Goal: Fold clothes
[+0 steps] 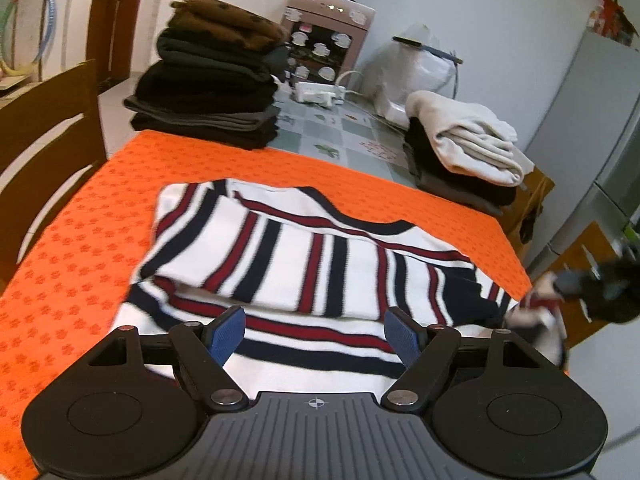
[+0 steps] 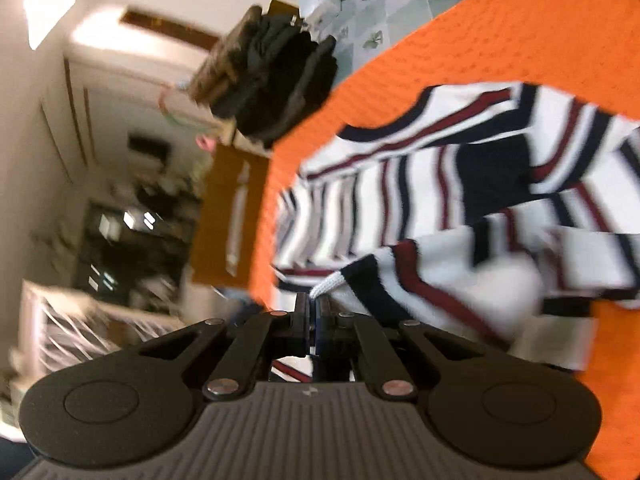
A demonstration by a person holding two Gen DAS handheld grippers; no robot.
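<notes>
A white sweater point(image 1: 304, 256) with navy and dark red stripes lies partly folded on an orange mat point(image 1: 80, 240), sleeves laid across its body. My left gripper point(image 1: 314, 328) hovers open over the sweater's near hem, blue pads point(image 1: 228, 332) wide apart with nothing between them. At the sweater's right edge my right gripper point(image 1: 554, 286) shows as a dark blur pinching cloth. In the right wrist view, rolled sideways, that gripper point(image 2: 313, 304) is shut on a ribbed edge of the sweater point(image 2: 460, 208), which hangs lifted off the mat point(image 2: 480, 48).
A tall stack of dark folded clothes point(image 1: 212, 88) stands at the mat's far left, a cream garment on a dark pile point(image 1: 468, 136) at the far right. Behind are a power strip point(image 1: 316, 92) and a plastic bag point(image 1: 416, 68). A wooden chair point(image 1: 44, 120) stands left, a fridge point(image 1: 600, 120) right.
</notes>
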